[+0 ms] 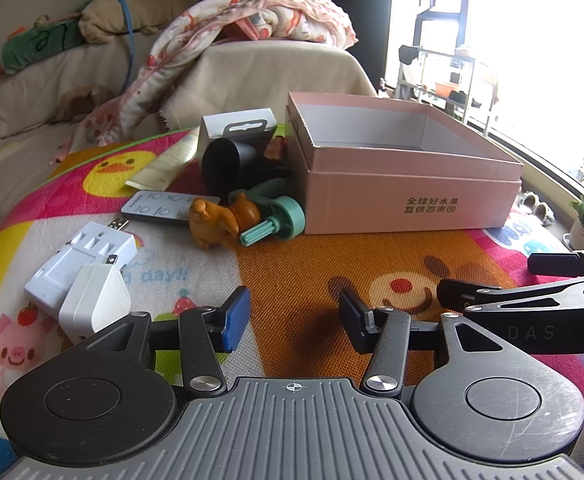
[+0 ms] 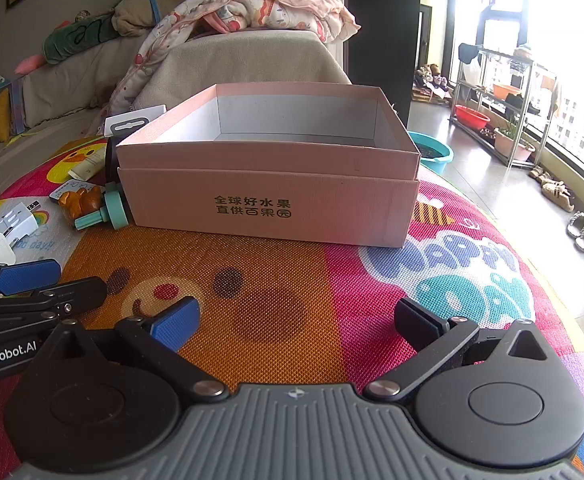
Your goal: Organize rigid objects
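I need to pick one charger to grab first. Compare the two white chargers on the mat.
The front charger is a small plain cube; the back charger is wider, flatter and ribbed. The front one leans on the back one, which lies flat. The back one has a USB plug sticking out. Both are white, left of the box.

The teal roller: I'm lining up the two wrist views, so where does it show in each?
Left wrist: teal roller lies centre, against the pink box, beside the orange toy.
Right wrist: it sits at left, at the box's left corner.
Shared landmark: the box's printed characters.
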Motion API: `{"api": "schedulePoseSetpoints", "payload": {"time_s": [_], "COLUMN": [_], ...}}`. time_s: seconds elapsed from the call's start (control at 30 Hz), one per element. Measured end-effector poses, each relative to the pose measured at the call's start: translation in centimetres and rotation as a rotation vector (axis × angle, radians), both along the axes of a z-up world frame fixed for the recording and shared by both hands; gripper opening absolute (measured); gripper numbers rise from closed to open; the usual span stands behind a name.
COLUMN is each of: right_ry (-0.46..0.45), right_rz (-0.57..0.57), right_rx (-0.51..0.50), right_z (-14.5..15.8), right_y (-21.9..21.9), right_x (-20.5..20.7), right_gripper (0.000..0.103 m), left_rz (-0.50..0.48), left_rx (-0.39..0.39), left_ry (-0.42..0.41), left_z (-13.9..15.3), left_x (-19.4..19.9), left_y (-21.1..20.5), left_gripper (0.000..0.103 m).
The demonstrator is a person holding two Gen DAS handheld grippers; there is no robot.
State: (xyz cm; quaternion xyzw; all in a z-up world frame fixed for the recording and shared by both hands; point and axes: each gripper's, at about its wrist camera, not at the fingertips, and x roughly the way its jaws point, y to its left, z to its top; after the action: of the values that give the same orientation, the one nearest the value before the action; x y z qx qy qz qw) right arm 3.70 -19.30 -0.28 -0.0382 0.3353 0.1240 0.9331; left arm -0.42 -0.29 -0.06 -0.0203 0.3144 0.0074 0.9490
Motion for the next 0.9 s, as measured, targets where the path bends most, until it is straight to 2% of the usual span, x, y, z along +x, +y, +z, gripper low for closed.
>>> {"api": "schedulePoseSetpoints", "payload": {"time_s": [0.9], "right_ry": [0.0], "right_rz": [0.0], "right_rx": [-0.004], "right_z": [0.04], "right_y": [0.0], "right_x": [0.01], "right_gripper": [0.103], "left_rz": [-0.001], "left_rx": [0.003], "left_ry": [-0.001], "left_z": [0.07], "left_x": [0.25], "left_y": [0.27], "left_gripper": [0.055]}}
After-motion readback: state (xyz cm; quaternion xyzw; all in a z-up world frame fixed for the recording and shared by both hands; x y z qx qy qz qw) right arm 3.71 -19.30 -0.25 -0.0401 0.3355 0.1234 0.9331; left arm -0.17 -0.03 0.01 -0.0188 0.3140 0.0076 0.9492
